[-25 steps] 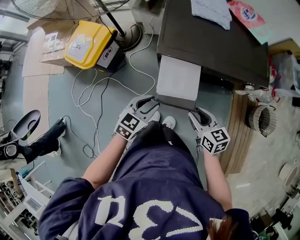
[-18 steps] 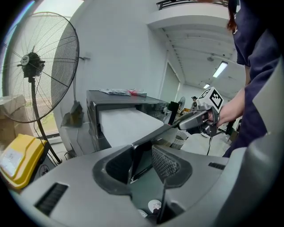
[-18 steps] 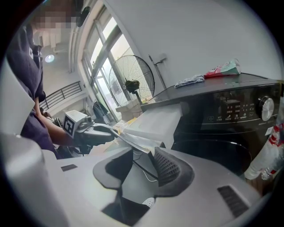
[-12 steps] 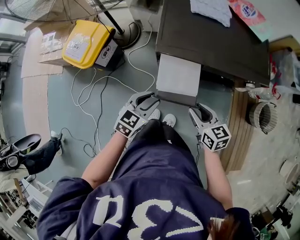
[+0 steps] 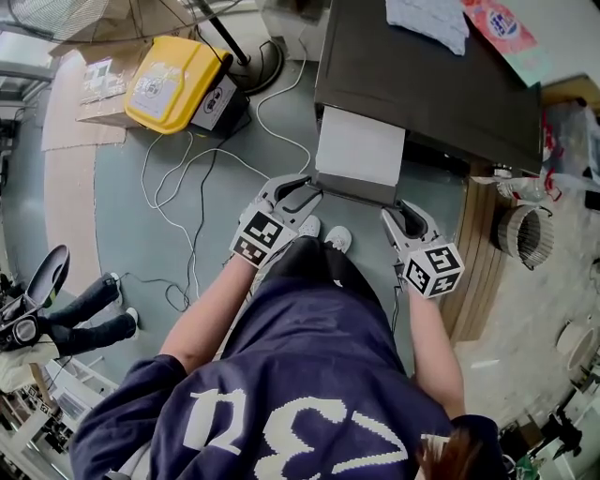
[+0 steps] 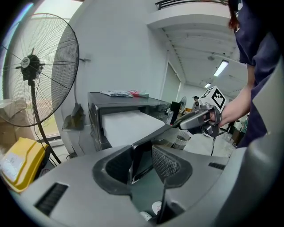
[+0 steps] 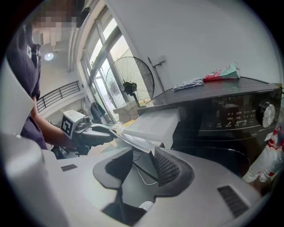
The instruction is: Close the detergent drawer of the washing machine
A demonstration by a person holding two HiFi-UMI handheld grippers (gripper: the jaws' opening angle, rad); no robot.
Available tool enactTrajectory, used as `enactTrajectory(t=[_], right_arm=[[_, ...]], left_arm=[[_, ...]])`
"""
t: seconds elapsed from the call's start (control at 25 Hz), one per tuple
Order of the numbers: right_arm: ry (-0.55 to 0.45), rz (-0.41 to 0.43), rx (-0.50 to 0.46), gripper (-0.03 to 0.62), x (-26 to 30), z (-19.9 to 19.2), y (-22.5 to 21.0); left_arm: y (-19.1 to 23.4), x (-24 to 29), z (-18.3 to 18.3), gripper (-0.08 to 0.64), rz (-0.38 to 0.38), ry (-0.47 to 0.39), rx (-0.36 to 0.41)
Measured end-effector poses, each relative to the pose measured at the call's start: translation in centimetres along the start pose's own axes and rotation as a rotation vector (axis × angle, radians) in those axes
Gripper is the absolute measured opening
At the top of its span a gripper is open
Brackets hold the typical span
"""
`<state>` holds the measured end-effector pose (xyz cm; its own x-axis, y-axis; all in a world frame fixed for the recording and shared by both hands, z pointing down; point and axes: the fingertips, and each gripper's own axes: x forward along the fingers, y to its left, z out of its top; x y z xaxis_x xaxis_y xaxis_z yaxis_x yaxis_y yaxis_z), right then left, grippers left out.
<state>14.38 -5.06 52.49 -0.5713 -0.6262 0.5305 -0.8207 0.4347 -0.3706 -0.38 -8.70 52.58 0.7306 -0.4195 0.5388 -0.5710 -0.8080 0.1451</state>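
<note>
The dark washing machine (image 5: 441, 89) has its detergent drawer (image 5: 361, 150) pulled out toward me, white on top with a grey front. My left gripper (image 5: 298, 190) is at the drawer's front left corner. In the left gripper view that gripper (image 6: 144, 162) is open, and the dark end of the drawer front (image 6: 141, 155) stands between the jaws with a gap to the ribbed pad. My right gripper (image 5: 403, 214) is at the front right corner. In its own view it (image 7: 143, 166) is open too, with the drawer's corner (image 7: 148, 148) between its jaws.
A yellow box (image 5: 173, 84) and a fan's base (image 5: 253, 61) stand on the floor at the left, with white cables (image 5: 187, 187) trailing between. A cloth (image 5: 427, 21) and a packet (image 5: 502, 28) lie on the machine. Wooden boards (image 5: 478, 244) line the right; another person's legs (image 5: 84, 319) are at far left.
Both grippers have shifted a little toward the machine at the drawer's front corners, and the drawer sticks out slightly less. The legs at far left have moved.
</note>
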Motion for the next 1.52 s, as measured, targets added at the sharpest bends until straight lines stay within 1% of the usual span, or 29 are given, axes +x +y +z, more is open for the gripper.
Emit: enactTrajectory(t=[0.32, 0.56, 0.92, 1.2, 1.52], right_arm=[[-0.009, -0.019, -0.012, 0.167, 1.1, 1.1, -0.9], [-0.023, -0.040, -0.022, 0.167, 1.9, 2.2, -2.1], [-0.050, -0.064, -0.031, 0.167, 3.4, 3.7, -3.4], [-0.073, -0.087, -0.030, 0.167, 4.6, 5.5, -4.6], [-0.087, -0.107, -0.032, 0.167, 5.6, 6.4, -5.5]], left_arm=[[1.4, 0.9, 0.6, 0.153, 0.017, -0.008, -0.005], [2.6, 1.9, 1.8, 0.155, 0.031, -0.027, -0.002], [4.4, 3.3, 2.4, 0.155, 0.051, -0.029, -0.025], [6.4, 4.4, 3.5, 0.156, 0.080, -0.032, -0.041], [7.6, 5.2, 4.1, 0.158, 0.107, -0.043, -0.041]])
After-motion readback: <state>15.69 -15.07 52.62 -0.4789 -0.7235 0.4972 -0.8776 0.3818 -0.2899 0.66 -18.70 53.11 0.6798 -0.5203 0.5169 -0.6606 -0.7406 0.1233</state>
